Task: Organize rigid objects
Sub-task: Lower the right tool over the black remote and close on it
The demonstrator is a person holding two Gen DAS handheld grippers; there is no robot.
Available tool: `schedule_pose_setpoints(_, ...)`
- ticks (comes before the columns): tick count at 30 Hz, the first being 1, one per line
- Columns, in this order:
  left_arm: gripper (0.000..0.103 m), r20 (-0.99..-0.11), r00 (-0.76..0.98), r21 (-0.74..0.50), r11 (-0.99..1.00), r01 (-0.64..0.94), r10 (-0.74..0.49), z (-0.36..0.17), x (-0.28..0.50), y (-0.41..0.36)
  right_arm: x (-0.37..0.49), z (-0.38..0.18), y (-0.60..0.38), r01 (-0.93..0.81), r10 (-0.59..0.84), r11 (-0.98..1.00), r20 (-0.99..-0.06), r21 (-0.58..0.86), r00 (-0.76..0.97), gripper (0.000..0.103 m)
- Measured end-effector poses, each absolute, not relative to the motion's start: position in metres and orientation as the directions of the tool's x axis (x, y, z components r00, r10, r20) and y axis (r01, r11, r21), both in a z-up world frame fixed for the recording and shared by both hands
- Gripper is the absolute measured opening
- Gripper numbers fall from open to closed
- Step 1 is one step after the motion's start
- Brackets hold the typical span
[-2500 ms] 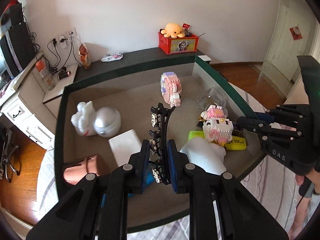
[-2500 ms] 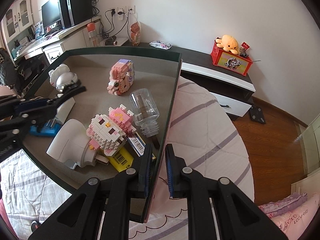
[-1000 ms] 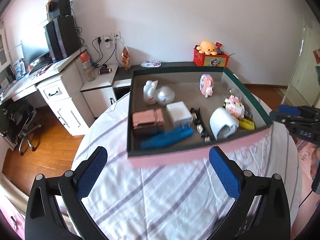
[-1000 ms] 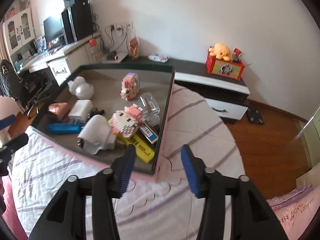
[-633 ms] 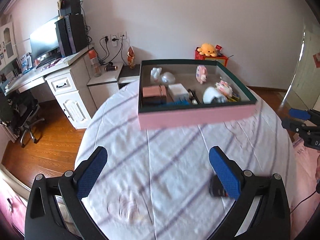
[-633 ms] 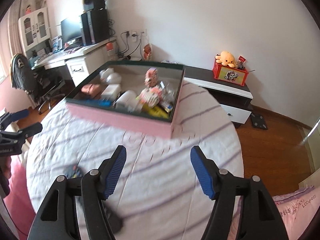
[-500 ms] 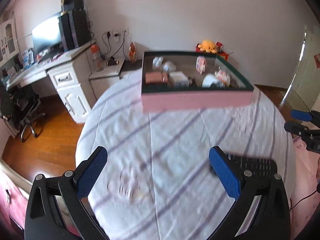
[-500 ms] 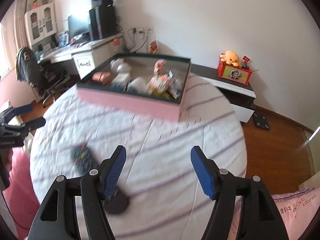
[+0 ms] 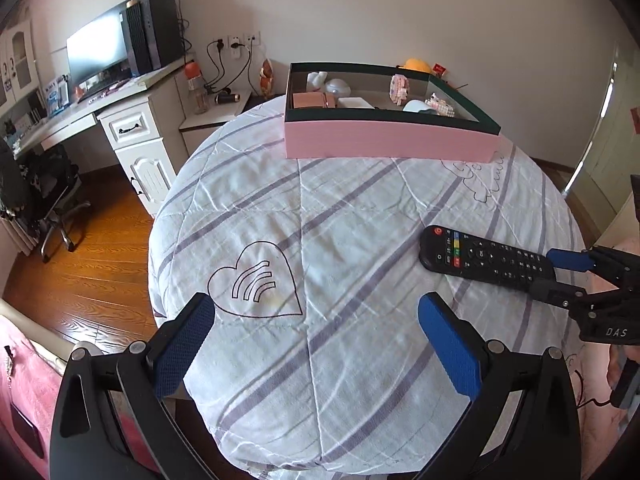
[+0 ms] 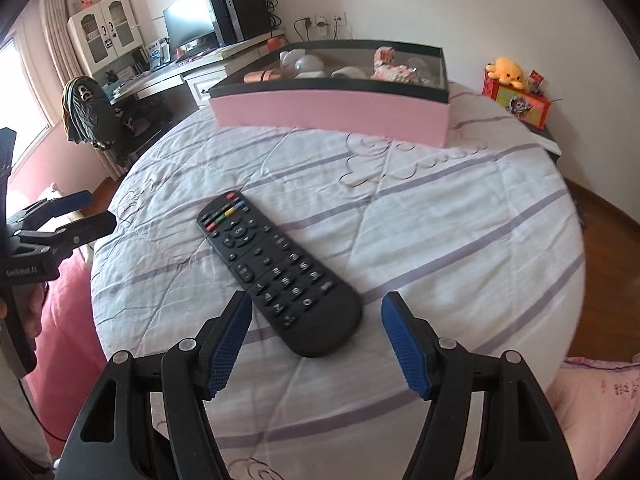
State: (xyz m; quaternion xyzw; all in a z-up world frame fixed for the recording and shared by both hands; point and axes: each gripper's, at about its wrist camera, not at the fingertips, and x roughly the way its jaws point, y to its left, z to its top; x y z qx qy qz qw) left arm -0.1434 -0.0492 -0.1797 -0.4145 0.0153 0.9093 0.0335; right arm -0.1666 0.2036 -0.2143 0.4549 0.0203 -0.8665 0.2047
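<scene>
A black remote control (image 10: 276, 264) lies flat on the striped quilt, buttons up, red power key at its far end. My right gripper (image 10: 316, 340) is open and low over the quilt, and the remote's near end lies between its blue pads (image 10: 230, 336) without touching them. From the left wrist, the remote (image 9: 484, 260) is at the right with the right gripper (image 9: 560, 276) straddling its end. My left gripper (image 9: 316, 344) stands wide open over bare quilt, holding nothing. The pink box (image 9: 392, 140) at the far side holds several toys and white items.
The quilt covers a round bed (image 9: 280, 216) whose edge drops to a wooden floor (image 9: 92, 248) on the left. A white desk (image 9: 132, 128) with a monitor and a chair stand beyond. A red toy box (image 10: 516, 100) sits on a low cabinet behind the bed.
Both grippers have drawn back from the pink box toward the near side of the bed and sunk lower. The remote has come into view. The right jaws are wider than a second ago.
</scene>
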Motion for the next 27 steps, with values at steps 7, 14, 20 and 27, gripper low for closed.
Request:
schedule_pose_setpoints(7, 0.103, -0.764, -0.643, -0.002, -0.997, -0.082, 0.055, -0.184, -0.143, -0.047, -0.164, -0.216, 0.188, 0.328, -0.288, -0.938, -0.772, 0.11, -0.566, 0.06)
schedule_pose_setpoints(14, 0.103, -0.769, -0.638, 0.0, -0.998, -0.065, 0.042, -0.188, -0.146, -0.052, -0.171, -0.218, 0.17, 0.251, -0.215, -0.966, -0.728, 0.061, -0.651, 0.059)
schedule_pose_setpoints(20, 0.103, -0.776, -0.631, 0.02, -0.999, -0.046, 0.014, -0.193, -0.151, -0.055, -0.167, -0.218, 0.141, 0.246, -0.124, -0.966, -0.705, -0.074, -0.698, 0.059)
schedule_pose_setpoints(27, 0.103, -0.779, -0.627, 0.016, -0.999, -0.043, 0.015, -0.196, -0.152, -0.058, -0.176, -0.221, 0.157, 0.292, -0.322, -0.941, -0.726, 0.173, -0.607, 0.059)
